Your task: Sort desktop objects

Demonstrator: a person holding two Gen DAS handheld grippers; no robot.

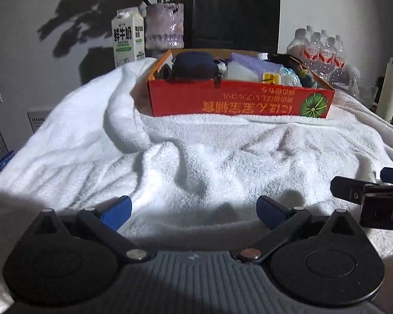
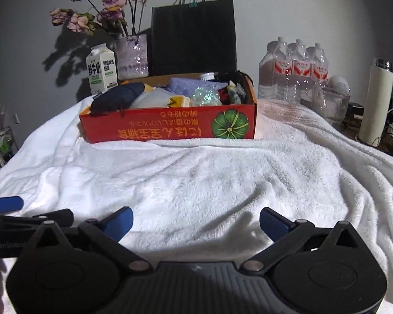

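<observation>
Grippers idle before full red cardboard box
Left gripper and right gripper fingers wide, empty; rumpled white towel could snag them.

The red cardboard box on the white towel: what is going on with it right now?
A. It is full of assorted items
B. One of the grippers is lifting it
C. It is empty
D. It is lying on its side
A: the red cardboard box sits upright on the white towel, crammed with mixed objects, while the left gripper and right gripper are open and away from it.
</observation>
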